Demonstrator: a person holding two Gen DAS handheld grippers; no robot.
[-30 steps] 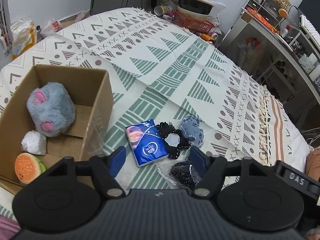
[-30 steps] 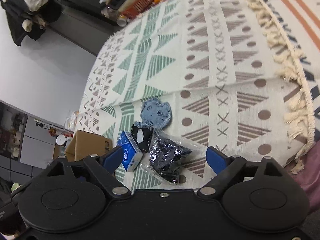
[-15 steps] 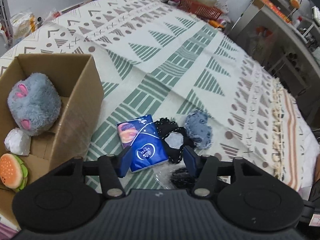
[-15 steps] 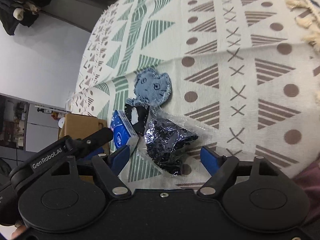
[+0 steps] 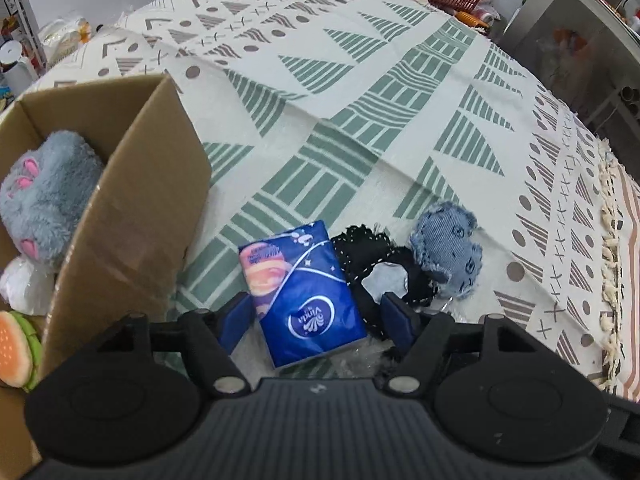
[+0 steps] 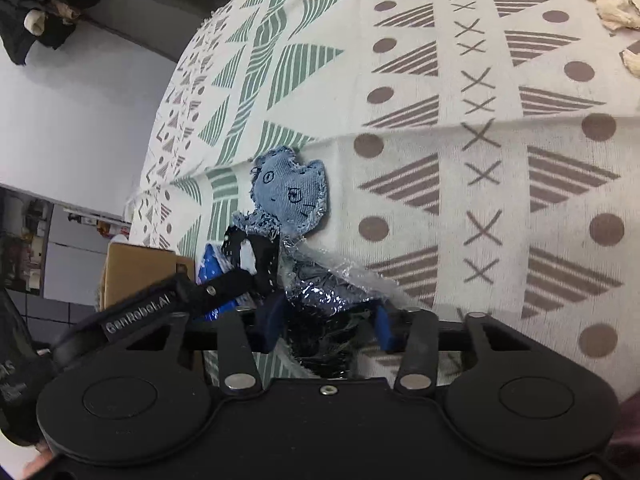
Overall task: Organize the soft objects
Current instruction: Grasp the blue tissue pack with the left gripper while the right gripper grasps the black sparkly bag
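The blue rectangular tissue pack [image 5: 308, 296] is straddled by the spread left gripper [image 5: 316, 320]; the crinkled plastic-wrapped black item [image 6: 324, 312] is bracketed narrowly by the right gripper [image 6: 326, 330], contact unclear. The brown cardboard box [image 5: 132, 216] wall stands just beside.

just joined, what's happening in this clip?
A person with handheld tongs in each hand is sorting soft items on a patterned bedspread. The left tongs are open, straddling a blue tissue pack. The right tongs bracket a crinkly plastic-wrapped dark item; contact is unclear. A denim cat patch and black fabric piece wait. The cardboard box already holds a grey plush and burger toy.
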